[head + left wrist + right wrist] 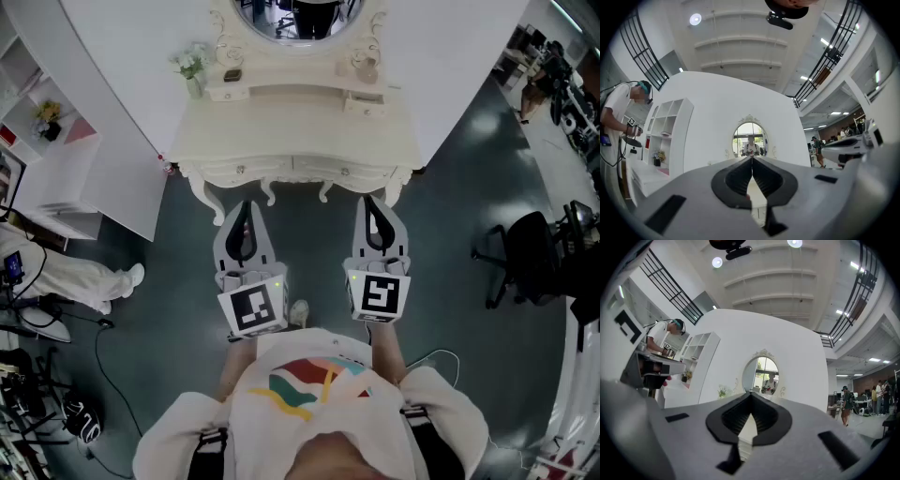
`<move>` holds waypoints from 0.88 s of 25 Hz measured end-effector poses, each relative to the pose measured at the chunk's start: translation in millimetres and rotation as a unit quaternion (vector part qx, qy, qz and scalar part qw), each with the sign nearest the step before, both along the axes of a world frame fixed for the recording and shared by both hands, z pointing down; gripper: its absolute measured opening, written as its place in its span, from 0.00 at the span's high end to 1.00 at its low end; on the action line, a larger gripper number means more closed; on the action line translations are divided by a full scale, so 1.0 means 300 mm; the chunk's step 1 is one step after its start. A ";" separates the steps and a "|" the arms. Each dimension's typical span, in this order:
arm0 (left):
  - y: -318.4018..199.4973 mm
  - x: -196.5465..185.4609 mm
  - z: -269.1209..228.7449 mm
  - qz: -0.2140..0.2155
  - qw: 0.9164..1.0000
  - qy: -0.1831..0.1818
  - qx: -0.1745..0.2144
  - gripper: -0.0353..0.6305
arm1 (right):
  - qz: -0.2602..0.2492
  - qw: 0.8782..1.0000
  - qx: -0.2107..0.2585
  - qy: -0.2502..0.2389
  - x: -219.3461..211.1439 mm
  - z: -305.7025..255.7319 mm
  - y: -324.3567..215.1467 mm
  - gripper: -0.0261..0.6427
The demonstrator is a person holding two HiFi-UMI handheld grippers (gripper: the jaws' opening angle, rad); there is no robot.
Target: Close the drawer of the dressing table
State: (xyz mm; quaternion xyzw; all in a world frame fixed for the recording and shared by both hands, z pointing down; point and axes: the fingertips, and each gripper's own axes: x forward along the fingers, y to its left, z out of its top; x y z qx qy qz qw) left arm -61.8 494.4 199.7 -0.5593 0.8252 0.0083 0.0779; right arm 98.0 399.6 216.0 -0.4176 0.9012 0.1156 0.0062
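Note:
The cream dressing table (300, 141) stands against the white wall, straight ahead of me, with an oval mirror (295, 14) above it. Its two front drawers (246, 171) sit flush. On the top shelf, the small right drawer (364, 101) juts out slightly compared with the left one (228, 92). My left gripper (247, 203) and right gripper (373, 199) hover side by side just short of the table's front edge, both shut and empty. In the left gripper view the left gripper (751, 157) points at the mirror (750, 138). The right gripper (751, 393) does the same in its own view.
A white shelf unit (56, 159) stands at the left, with a person in white (66, 272) and floor cables (56, 375) near it. A black office chair (525, 253) stands at the right. A small vase of flowers (192, 70) is on the tabletop's left.

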 end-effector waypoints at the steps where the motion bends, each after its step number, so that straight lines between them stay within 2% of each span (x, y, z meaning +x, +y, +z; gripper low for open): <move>1: -0.005 -0.003 -0.007 -0.002 1.000 0.001 0.006 0.94 | -0.001 1.000 0.003 -0.002 -0.003 -0.004 -0.005 0.96; 5: -0.042 -0.014 0.001 0.001 1.000 0.002 -0.002 0.94 | 0.000 1.000 0.008 -0.005 -0.015 -0.004 -0.040 0.96; 8: -0.074 -0.032 -0.007 0.000 1.000 0.001 0.009 0.94 | 0.002 1.000 -0.007 0.007 -0.032 0.017 -0.064 0.96; 13: -0.115 -0.082 0.025 0.003 1.000 0.006 -0.016 0.94 | 0.000 1.000 -0.009 0.006 -0.082 0.028 -0.110 0.96; 17: -0.138 -0.151 0.032 -0.005 1.000 0.008 -0.005 0.94 | -0.012 1.000 -0.011 -0.013 -0.136 0.030 -0.131 0.96; 19: -0.143 -0.190 0.043 -0.007 1.000 0.008 -0.003 0.94 | -0.016 1.000 -0.010 -0.009 -0.169 0.029 -0.135 0.96; 22: -0.158 -0.235 0.041 -0.010 1.000 0.027 0.000 0.94 | -0.018 1.000 -0.011 -0.002 -0.210 0.043 -0.144 0.96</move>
